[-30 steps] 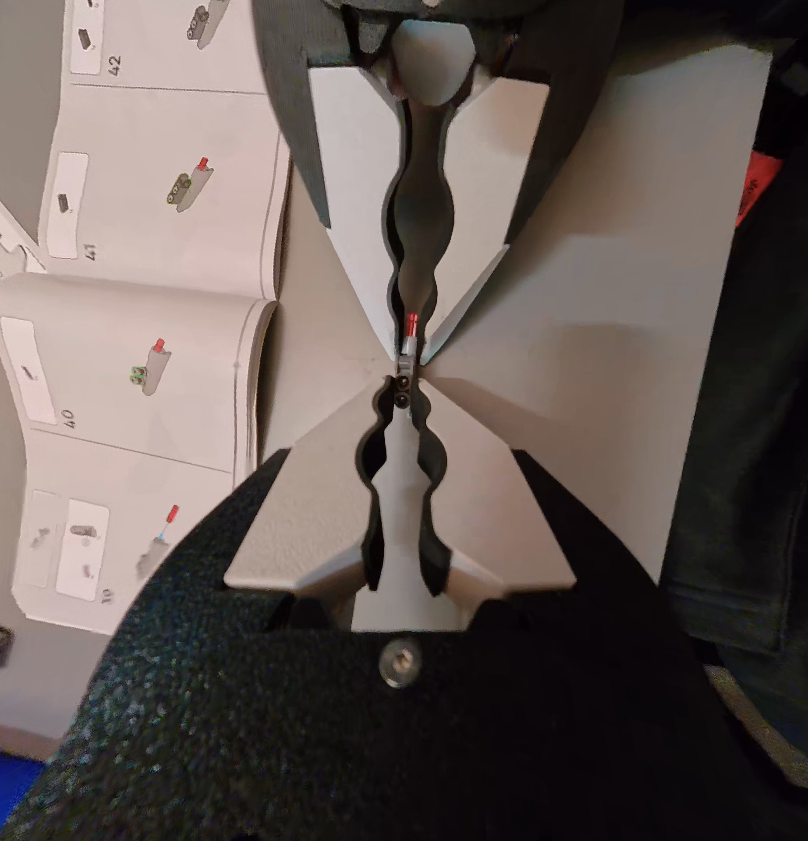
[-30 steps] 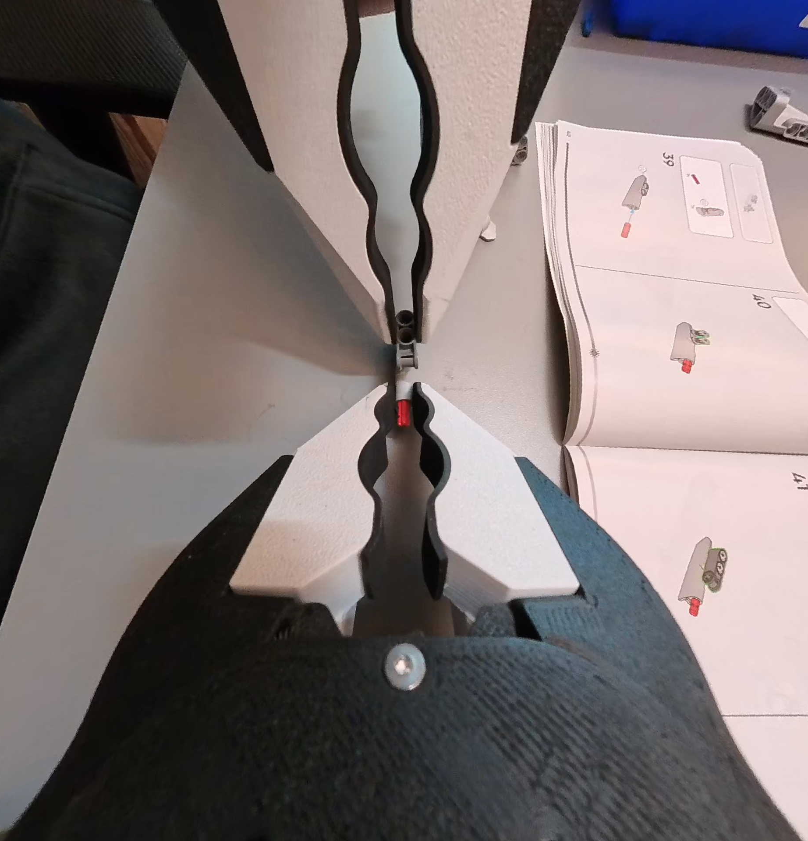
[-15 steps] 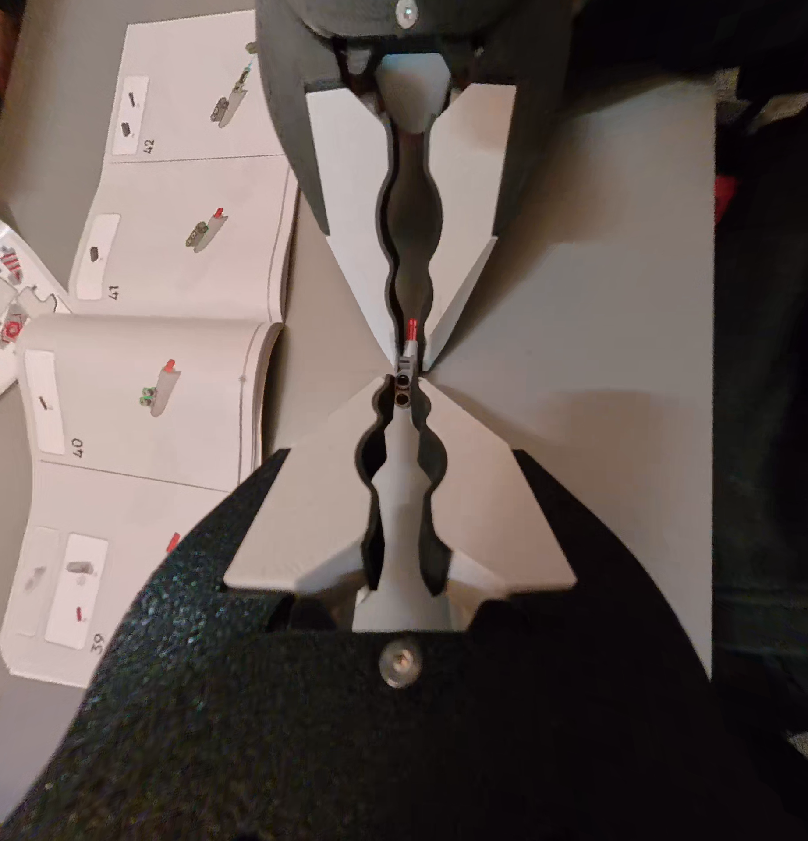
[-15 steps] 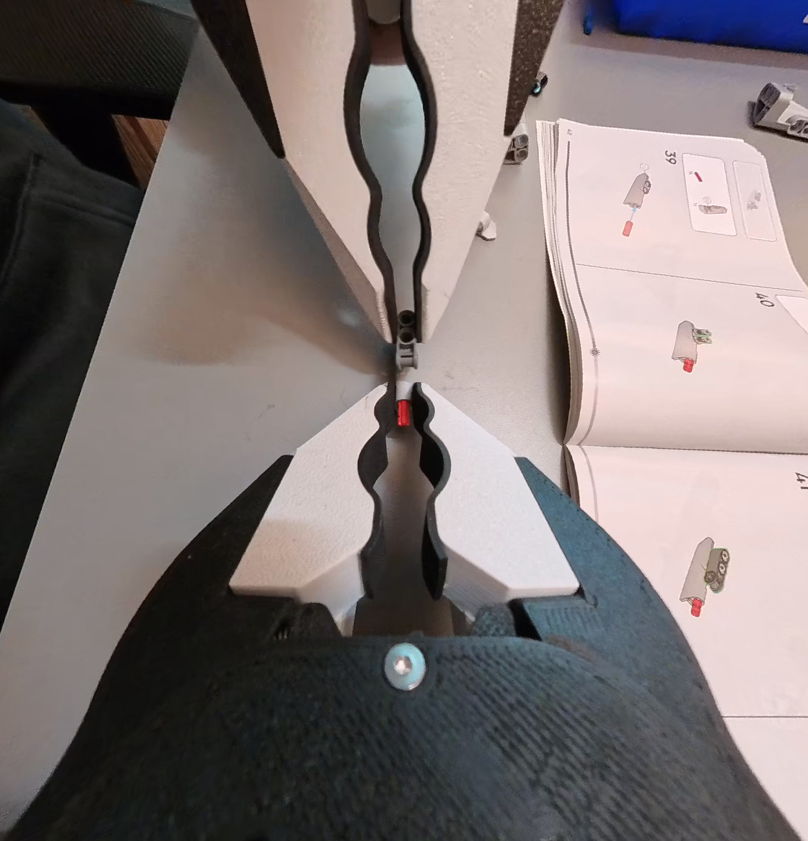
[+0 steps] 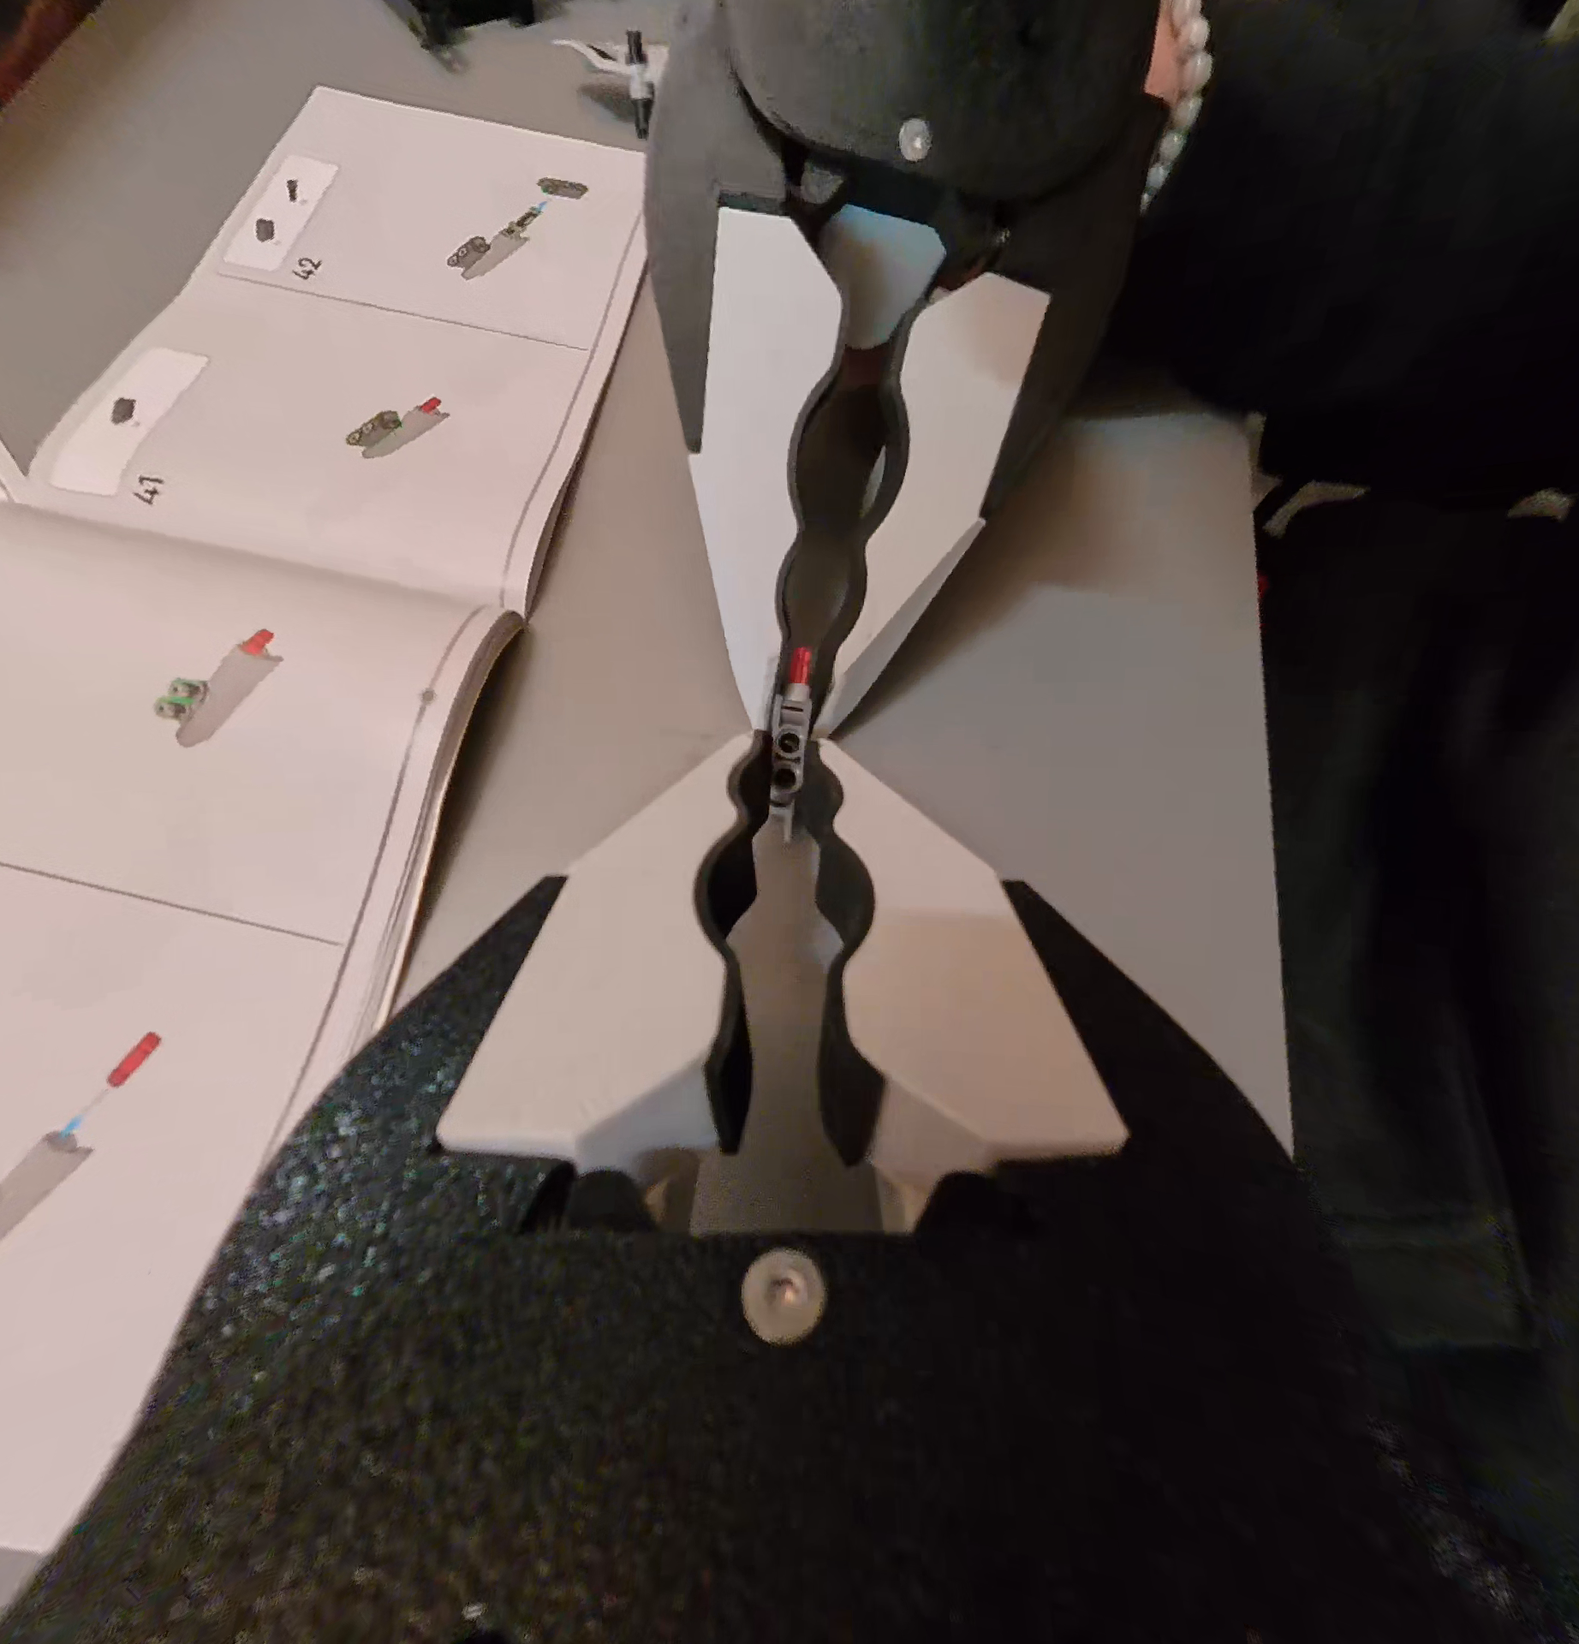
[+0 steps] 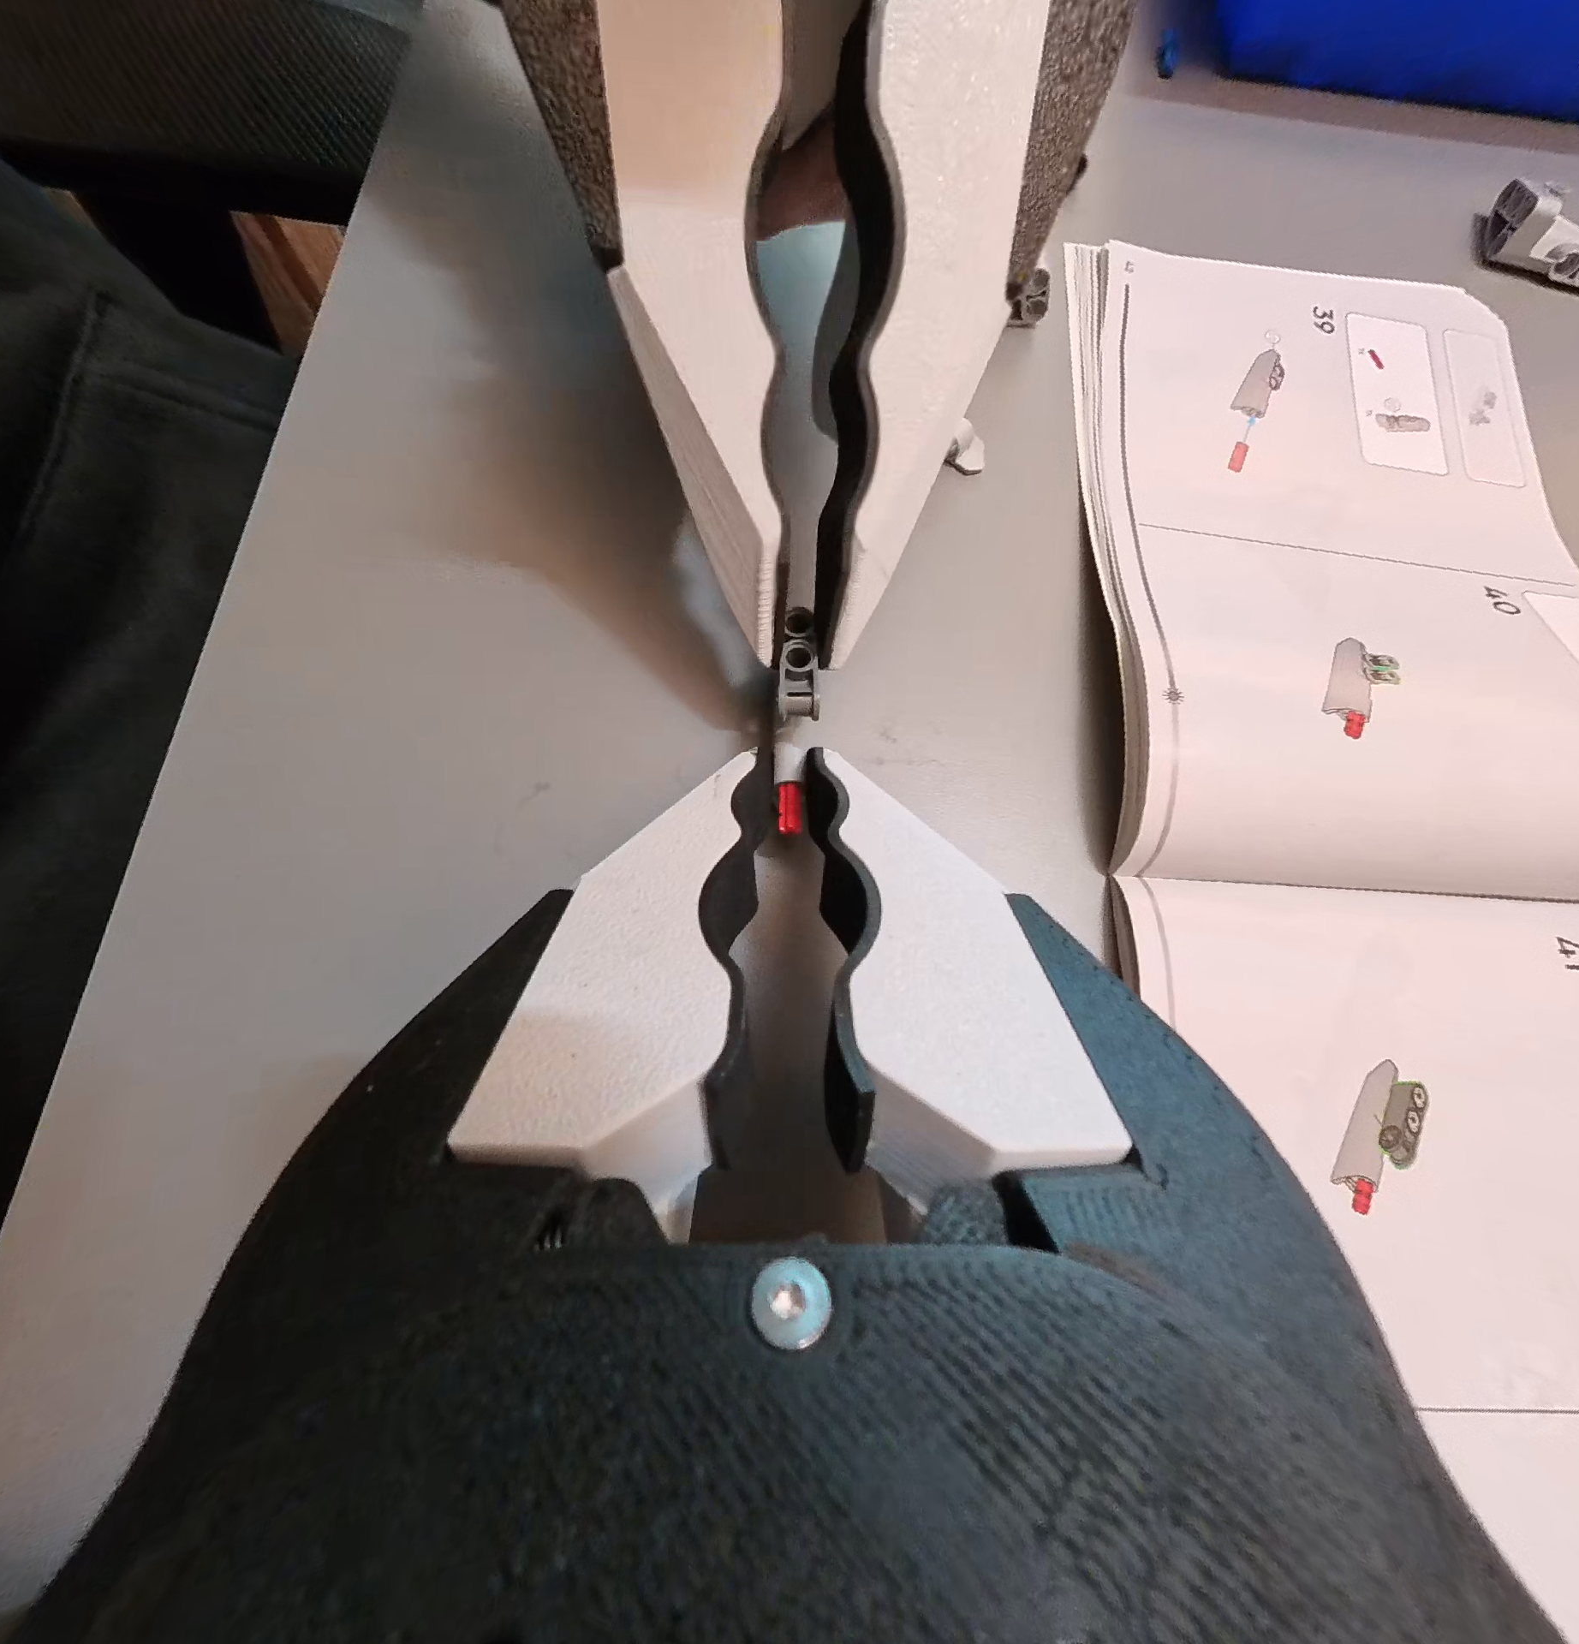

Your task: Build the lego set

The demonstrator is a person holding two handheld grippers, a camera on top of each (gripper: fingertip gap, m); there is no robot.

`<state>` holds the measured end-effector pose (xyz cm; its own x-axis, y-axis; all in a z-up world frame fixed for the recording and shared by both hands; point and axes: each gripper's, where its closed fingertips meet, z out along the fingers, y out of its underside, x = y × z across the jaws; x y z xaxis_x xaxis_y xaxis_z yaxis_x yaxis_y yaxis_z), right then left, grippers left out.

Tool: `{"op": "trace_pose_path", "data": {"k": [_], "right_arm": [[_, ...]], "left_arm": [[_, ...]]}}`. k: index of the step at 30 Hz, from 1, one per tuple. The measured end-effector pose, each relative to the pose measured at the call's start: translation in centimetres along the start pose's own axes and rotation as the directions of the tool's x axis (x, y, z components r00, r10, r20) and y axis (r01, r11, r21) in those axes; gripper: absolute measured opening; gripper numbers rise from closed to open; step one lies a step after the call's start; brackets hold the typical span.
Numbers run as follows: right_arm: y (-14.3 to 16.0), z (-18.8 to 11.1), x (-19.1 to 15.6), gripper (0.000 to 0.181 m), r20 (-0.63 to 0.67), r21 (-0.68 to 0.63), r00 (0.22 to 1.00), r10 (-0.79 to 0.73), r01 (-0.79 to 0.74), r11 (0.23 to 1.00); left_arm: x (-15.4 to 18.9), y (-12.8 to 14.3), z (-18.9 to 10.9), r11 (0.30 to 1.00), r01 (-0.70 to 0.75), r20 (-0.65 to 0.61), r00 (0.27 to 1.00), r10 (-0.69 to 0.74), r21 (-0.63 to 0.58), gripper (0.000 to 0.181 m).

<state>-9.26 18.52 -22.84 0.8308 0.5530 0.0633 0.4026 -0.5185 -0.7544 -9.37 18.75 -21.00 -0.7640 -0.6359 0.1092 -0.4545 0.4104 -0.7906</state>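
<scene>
1. The left gripper (image 5: 786,783), a hand-held two-finger tool with white wedge fingers and black wavy pads, is closed narrowly on the small grey plastic lego connector with two round holes (image 5: 789,756), held above the grey table top (image 5: 1079,712). The pinch sits at the very fingertips, so a slight twist could lever the piece out and drop it.
2. In the middle, the two grippers meet tip to tip over the table. The grey connector spans the space between them, and it cannot be told whether its joint is fully seated; a push off the axis would likely jam or bend it.
3. The right gripper (image 6: 790,783), of the same white-and-black build, is clamped narrowly on the short red plastic lego pin (image 6: 789,808) and the pale grey sleeve just ahead of it. The smooth pin could slide back between the pads under pressure.
4. The open white paper instruction booklet (image 6: 1302,623) lies just beside the grippers; a dropped part could roll under its curled pages.
</scene>
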Motion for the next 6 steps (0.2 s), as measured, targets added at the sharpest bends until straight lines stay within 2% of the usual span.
{"op": "trace_pose_path", "data": {"k": [1, 4, 6], "right_arm": [[0.00, -0.01, 0.01, 0.007, -0.002, 0.000, 1.000, -0.003, 0.003, 1.000], [-0.01, -0.01, -0.01, 0.007, -0.011, 0.001, 1.000, -0.014, 0.014, 1.000], [-0.01, -0.01, -0.06, 0.007, -0.008, 0.001, 1.000, -0.016, 0.016, 1.000]], "left_arm": [[0.06, -0.01, -0.01, 1.000, 0.024, -0.009, 1.000, -0.024, 0.011, 0.005], [0.14, -0.05, -0.02, 0.992, 0.113, -0.048, 0.993, -0.110, 0.058, 0.006], [0.17, -0.05, -0.01, 0.995, 0.083, -0.033, 0.996, -0.081, 0.055, 0.006]]}}
